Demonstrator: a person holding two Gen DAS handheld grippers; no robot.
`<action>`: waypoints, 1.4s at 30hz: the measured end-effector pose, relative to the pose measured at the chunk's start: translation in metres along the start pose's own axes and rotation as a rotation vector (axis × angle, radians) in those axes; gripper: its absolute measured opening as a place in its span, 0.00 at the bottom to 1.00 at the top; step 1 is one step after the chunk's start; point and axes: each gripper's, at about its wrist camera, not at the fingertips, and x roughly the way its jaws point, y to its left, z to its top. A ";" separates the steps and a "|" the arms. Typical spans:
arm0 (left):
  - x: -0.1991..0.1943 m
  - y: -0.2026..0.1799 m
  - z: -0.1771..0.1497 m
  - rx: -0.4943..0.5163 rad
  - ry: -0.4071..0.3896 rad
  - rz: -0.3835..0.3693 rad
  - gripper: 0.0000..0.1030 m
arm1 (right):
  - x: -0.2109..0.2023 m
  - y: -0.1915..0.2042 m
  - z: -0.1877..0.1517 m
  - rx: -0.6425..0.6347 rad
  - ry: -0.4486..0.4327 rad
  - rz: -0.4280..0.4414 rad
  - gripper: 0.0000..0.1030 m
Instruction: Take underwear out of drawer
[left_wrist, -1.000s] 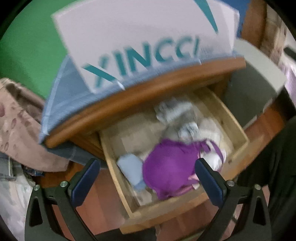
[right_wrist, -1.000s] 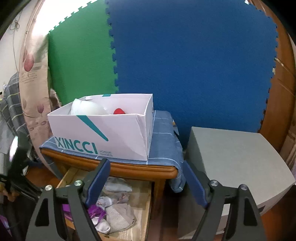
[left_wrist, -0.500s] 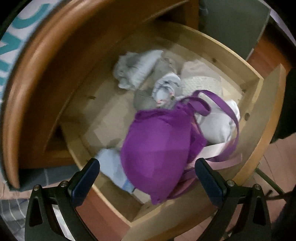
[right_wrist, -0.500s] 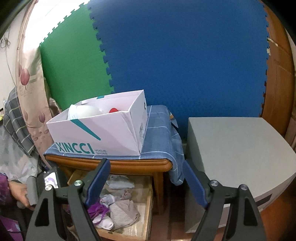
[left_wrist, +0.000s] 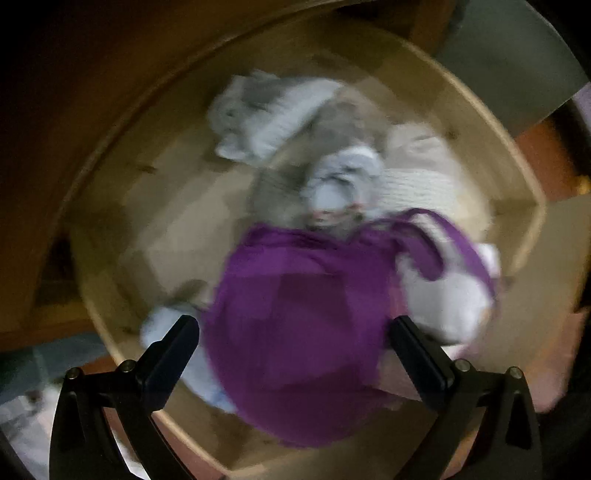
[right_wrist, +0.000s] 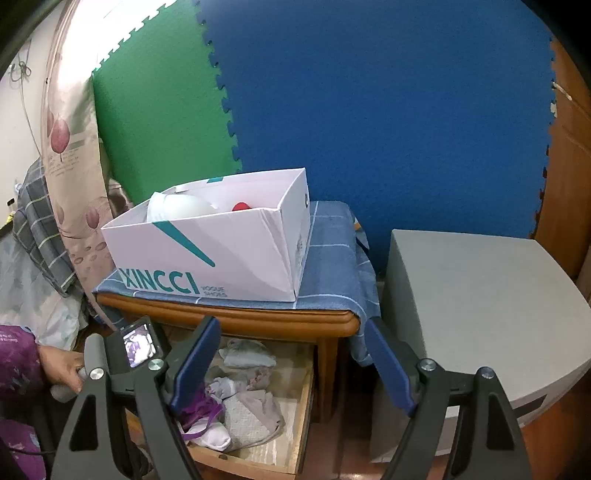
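Note:
The wooden drawer (left_wrist: 517, 173) stands pulled out and holds several garments. A purple bra (left_wrist: 306, 332) lies at its front, with grey and white socks and underwear (left_wrist: 266, 110) behind it. My left gripper (left_wrist: 295, 332) is open just above the purple bra, one finger on each side; the view is blurred. In the right wrist view the drawer (right_wrist: 295, 424) shows below the bedside table, with the purple bra (right_wrist: 201, 406) partly hidden by a finger. My right gripper (right_wrist: 291, 354) is open and empty, held back in front of the table.
A white XINCCI shoe box (right_wrist: 221, 251) sits on a blue cloth on the wooden bedside table (right_wrist: 258, 321). A grey cabinet (right_wrist: 480, 295) stands to the right. Blue and green foam mats cover the wall. Bedding and a curtain lie to the left.
My left gripper has dropped down into the drawer, close over the purple bra, still open. My right gripper has moved slightly closer to the table.

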 end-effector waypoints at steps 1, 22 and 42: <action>0.003 -0.002 -0.002 0.018 0.003 0.040 1.00 | 0.000 0.000 0.000 0.000 0.001 0.002 0.80; -0.017 -0.007 -0.026 -0.042 -0.157 0.015 0.05 | 0.007 0.007 -0.002 -0.039 0.039 0.025 0.80; -0.027 -0.030 0.005 -0.179 -0.119 -0.267 0.78 | 0.013 0.019 -0.005 -0.099 0.077 0.045 0.80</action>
